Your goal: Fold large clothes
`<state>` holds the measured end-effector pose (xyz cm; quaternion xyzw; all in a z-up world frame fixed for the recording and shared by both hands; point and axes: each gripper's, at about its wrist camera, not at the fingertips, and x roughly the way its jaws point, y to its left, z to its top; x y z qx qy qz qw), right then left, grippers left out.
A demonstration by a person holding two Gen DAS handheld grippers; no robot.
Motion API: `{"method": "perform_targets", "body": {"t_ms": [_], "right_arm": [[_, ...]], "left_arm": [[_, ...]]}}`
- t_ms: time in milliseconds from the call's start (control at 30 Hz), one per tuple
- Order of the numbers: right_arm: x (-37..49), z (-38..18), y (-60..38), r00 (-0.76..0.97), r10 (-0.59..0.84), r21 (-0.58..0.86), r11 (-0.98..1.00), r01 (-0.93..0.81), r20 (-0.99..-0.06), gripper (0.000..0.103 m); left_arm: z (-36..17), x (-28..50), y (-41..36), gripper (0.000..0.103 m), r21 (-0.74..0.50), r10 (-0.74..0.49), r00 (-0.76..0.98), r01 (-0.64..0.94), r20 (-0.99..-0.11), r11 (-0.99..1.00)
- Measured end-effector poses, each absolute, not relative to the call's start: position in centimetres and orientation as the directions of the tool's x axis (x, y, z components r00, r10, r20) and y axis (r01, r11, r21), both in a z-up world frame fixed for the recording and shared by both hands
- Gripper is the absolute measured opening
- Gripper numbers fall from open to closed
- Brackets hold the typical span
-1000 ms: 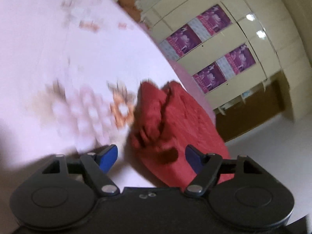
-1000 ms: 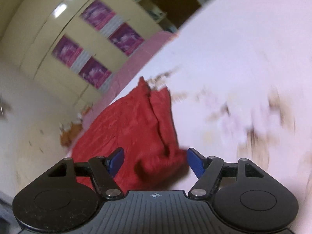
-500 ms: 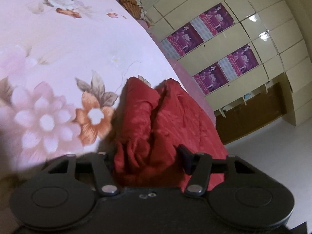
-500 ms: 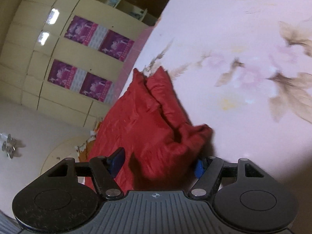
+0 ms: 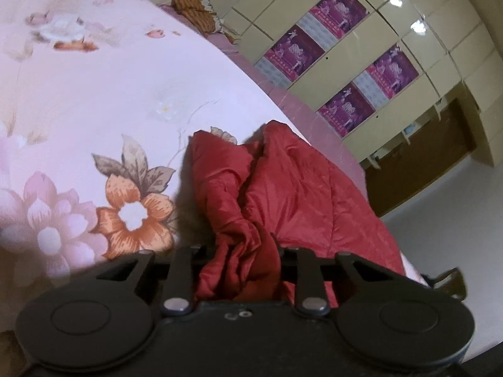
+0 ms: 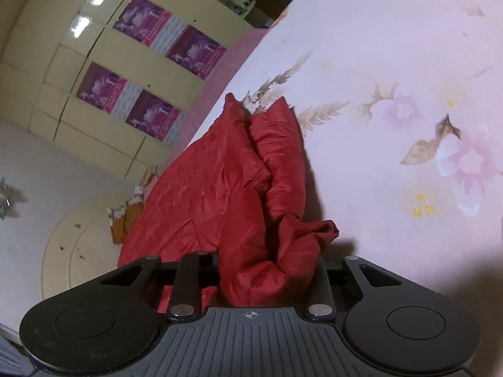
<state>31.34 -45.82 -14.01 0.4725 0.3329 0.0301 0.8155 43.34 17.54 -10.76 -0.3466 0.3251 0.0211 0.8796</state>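
A large red padded garment (image 5: 292,194) lies along the edge of a bed with a pink floral sheet (image 5: 94,100). My left gripper (image 5: 242,260) is shut on a bunched corner of the garment, which fills the gap between the jaws and hides the pads. In the right wrist view the same red garment (image 6: 220,182) stretches away from me, and my right gripper (image 6: 267,270) is shut on another bunched corner of it. Both grippers sit low over the sheet.
The floral sheet (image 6: 408,94) spreads wide on one side of the garment. The bed edge and white floor (image 5: 456,220) run along the other side. A cream wardrobe with purple posters (image 5: 339,59) stands beyond. A brown cloth (image 5: 191,9) lies at the far corner.
Both grippers were open and approaching the garment a second ago. They have since moved in over its near corners and closed on the bunched red fabric.
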Motion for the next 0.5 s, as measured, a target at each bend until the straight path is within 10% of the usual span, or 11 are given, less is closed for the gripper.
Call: {"method": "perform_targets", "body": {"t_ms": [500], "right_arm": [[30.4,-11.2,-45.9,0.745,0.355,0.694,0.693,0.196,-0.565,0.017]], "left_arm": [[-7.4,41.0,14.7,0.019,-0.490,-0.129,0.785,-0.240,-0.606,0.838]]}}
